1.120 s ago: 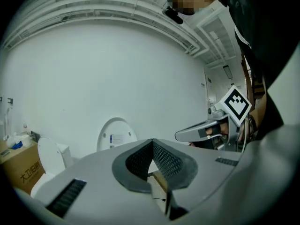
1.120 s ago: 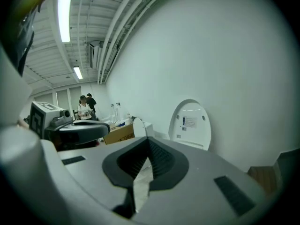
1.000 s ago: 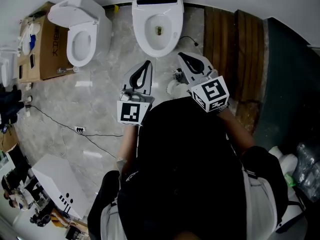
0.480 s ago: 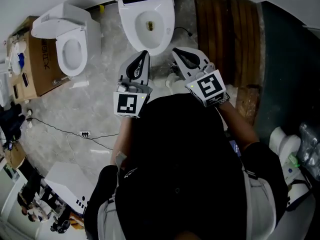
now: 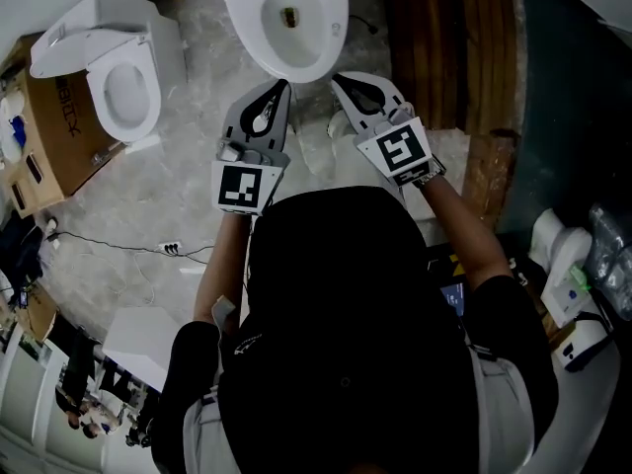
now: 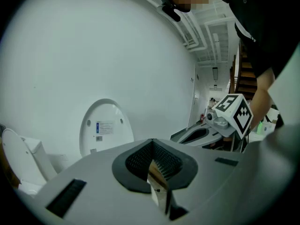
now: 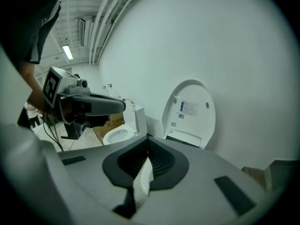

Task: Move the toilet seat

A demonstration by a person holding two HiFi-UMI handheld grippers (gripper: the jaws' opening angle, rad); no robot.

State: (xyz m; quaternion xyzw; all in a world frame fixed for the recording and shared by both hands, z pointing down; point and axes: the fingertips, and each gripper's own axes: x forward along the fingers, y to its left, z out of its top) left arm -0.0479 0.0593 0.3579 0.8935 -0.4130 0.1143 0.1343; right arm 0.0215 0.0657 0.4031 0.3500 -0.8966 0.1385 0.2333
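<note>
The left gripper point(image 5: 281, 87) and right gripper point(image 5: 338, 79) both have jaws together, empty. They hover near the toilet point(image 5: 324, 52), whose lid point(image 7: 190, 110) stands upright.

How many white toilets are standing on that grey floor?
2. One white ceramic toilet stands at the head view's top centre. A second white toilet stands left of it, beside a brown cardboard box. Others may be hidden.
</note>
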